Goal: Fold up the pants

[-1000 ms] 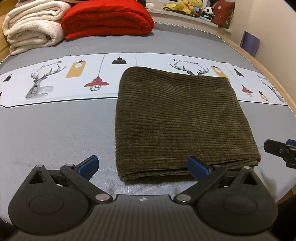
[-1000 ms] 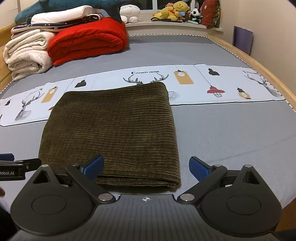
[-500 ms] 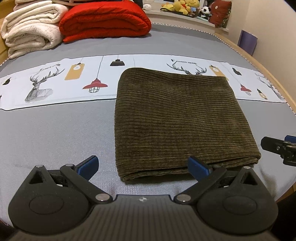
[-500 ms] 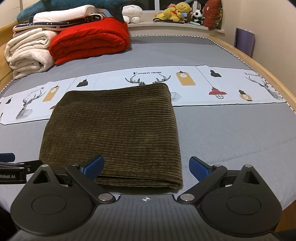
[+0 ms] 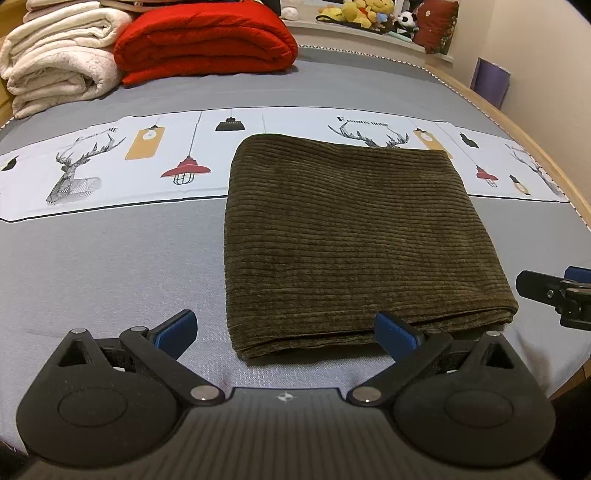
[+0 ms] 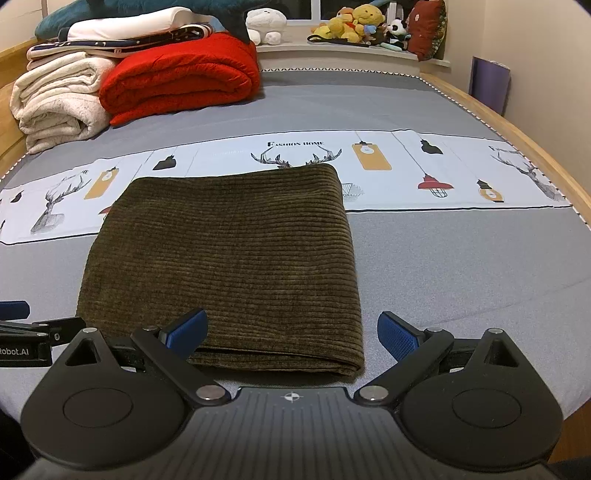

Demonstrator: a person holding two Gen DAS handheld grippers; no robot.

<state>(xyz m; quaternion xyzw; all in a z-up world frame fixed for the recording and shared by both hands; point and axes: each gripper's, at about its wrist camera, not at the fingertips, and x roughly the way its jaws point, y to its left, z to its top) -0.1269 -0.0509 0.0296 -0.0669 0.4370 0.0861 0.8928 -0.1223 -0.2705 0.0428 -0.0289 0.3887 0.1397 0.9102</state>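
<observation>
Pants (image 5: pixel 347 236) folded flat on bed (image 5: pixel 110 266), left gripper (image 5: pixel 284 328) and right gripper (image 6: pixel 291 330) jaws spread, empty.

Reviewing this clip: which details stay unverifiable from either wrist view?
- Pants: inner layers, waistband and leg ends are hidden under the top fold in both views.
- Right gripper: cut off by the left view's edge.
- Left gripper: cut off by the right view's edge.
- Plush toys: too small to identify.
</observation>
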